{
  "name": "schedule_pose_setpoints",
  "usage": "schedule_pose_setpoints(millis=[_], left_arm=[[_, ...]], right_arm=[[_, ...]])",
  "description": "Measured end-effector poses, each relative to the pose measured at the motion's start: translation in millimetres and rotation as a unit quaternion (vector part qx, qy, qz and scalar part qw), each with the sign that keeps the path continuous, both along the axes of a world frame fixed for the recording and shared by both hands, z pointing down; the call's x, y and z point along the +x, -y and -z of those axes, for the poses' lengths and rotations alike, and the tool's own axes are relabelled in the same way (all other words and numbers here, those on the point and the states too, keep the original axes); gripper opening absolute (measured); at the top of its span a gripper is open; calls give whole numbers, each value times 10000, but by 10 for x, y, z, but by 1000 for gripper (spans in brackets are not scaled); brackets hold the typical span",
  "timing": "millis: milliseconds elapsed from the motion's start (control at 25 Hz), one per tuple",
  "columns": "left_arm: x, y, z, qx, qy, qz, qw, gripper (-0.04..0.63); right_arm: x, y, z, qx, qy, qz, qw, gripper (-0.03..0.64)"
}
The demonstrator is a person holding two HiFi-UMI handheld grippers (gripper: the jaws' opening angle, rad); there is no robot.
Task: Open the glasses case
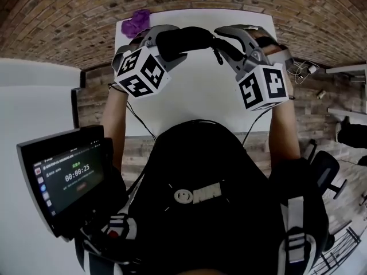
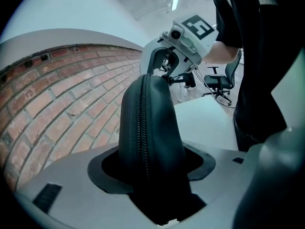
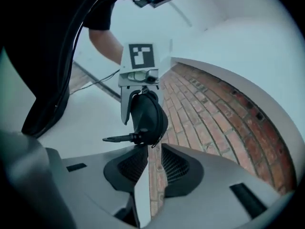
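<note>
The black zipped glasses case [image 1: 183, 39] hangs above the white table [image 1: 195, 105], between both grippers. My left gripper [image 1: 166, 44] is shut on one end of it; in the left gripper view the case [image 2: 147, 123] stands up between the pads with its zip facing the camera. My right gripper [image 1: 222, 42] is at the case's other end. Its jaws [image 3: 151, 151] stand a narrow slit apart with only table and brick floor showing through. The zip pull [image 3: 119, 138] sticks out sideways from the case's end [image 3: 150, 118], just beyond the fingertips.
A purple cloth [image 1: 136, 22] lies at the table's far left corner. A screen with a timer [image 1: 63, 176] sits low on the left. Brick floor [image 1: 57, 22] surrounds the table. An office chair [image 1: 327, 173] and cables [image 1: 301, 70] are to the right.
</note>
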State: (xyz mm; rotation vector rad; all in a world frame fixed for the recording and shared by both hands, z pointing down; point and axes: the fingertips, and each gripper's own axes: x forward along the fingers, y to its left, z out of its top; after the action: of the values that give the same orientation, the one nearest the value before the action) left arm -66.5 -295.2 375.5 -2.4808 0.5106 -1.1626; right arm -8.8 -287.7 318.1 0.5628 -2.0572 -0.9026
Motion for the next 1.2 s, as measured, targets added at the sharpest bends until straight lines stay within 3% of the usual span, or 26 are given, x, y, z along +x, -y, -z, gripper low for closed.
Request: schedule_pose_setpoints(millis=[160,240,480,720,880,1200], left_arm=[[-30,0,-67,-273,322,204,9989,308],[-33,-11,-65,-376,351,233,9984,307],[-5,-67,-69,-646,116,221,9976,302],[6,-28,-66,-647,134,350,9972,304],[-11,-9,-70,-708,252,480,9960,304],[-23,-123,-188,-1020,583,356,9924,304]], right_arm=[[-11,46,-152,393,-910,-83,9950,90],[22,97,-184,473,-1042,-184,9933,22],[87,117,-143,405,-577,-375,9968,8],[88,145,-206,357,-500,-566,9965,8],[34,109,-300,18,-228,-620,9978,48],[43,191,-252,237,-44,-879,9958,51]])
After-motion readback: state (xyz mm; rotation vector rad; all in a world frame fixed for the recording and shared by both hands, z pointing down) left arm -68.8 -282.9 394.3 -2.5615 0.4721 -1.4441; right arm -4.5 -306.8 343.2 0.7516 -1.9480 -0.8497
